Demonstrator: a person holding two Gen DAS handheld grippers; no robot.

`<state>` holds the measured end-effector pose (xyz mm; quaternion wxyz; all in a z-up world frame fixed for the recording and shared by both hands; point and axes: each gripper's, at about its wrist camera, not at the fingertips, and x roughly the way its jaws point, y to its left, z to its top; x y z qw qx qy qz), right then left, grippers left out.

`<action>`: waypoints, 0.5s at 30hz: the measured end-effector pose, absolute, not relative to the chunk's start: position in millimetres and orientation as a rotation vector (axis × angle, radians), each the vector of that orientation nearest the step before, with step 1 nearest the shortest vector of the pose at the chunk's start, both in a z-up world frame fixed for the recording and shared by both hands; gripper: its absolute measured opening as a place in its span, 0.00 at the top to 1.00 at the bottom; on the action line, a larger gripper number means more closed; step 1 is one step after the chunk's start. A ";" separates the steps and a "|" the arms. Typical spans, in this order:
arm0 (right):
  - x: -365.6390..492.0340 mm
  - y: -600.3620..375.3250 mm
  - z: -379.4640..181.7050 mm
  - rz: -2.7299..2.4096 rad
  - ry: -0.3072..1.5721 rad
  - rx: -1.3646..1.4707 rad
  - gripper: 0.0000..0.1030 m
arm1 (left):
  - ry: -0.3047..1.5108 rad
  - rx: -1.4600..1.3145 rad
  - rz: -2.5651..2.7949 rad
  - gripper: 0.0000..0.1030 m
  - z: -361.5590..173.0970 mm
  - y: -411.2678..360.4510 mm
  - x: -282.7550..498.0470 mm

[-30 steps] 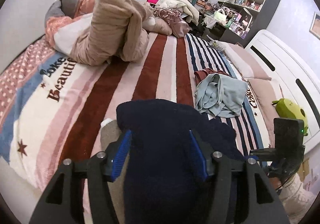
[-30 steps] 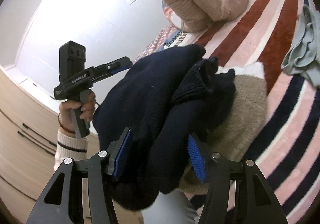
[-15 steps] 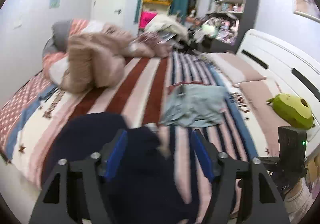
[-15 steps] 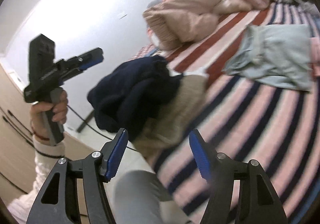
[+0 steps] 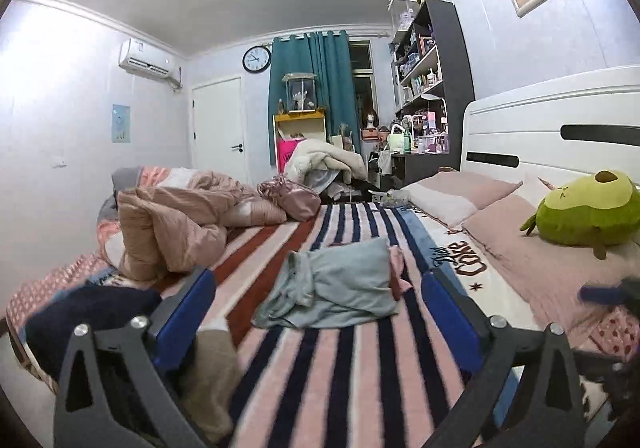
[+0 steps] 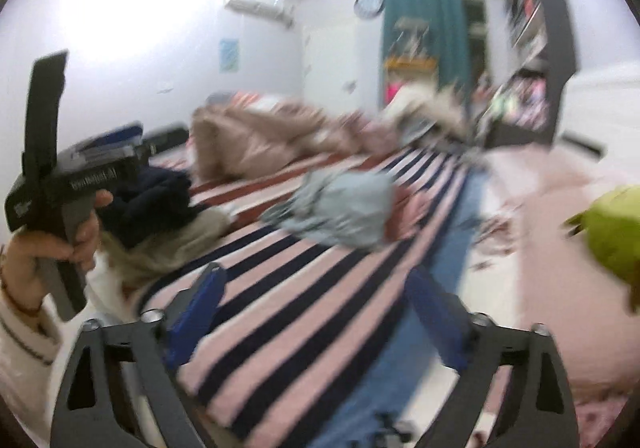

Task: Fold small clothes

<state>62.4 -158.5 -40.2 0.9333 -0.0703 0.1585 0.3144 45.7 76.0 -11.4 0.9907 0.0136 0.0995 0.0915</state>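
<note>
My left gripper (image 5: 316, 312) and right gripper (image 6: 314, 308) both hang over the striped blanket (image 5: 360, 376) with jaws spread wide and nothing between them, and the stripes ahead of each give bare room out to the crumpled pale blue garment (image 5: 336, 288), which lies mid-bed with a pink piece (image 5: 397, 268) touching its right edge. A second ago both grippers were closed on the navy sweater (image 5: 84, 312); now it sits let go on a beige garment (image 5: 212, 360) at the bed's near left edge, just beside my left finger. The right view is blurred, so I can't swear how neatly that pile sits. A bunched pink duvet (image 5: 176, 228) crowds the far left, pillows (image 5: 460, 196) and a green plush (image 5: 584, 212) line the right by the white headboard (image 5: 560, 136).
</note>
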 end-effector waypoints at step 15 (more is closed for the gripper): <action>35.2 -214.6 -19.9 0.466 0.179 -0.107 0.00 | 0.194 -0.022 0.135 0.01 -22.6 39.8 44.1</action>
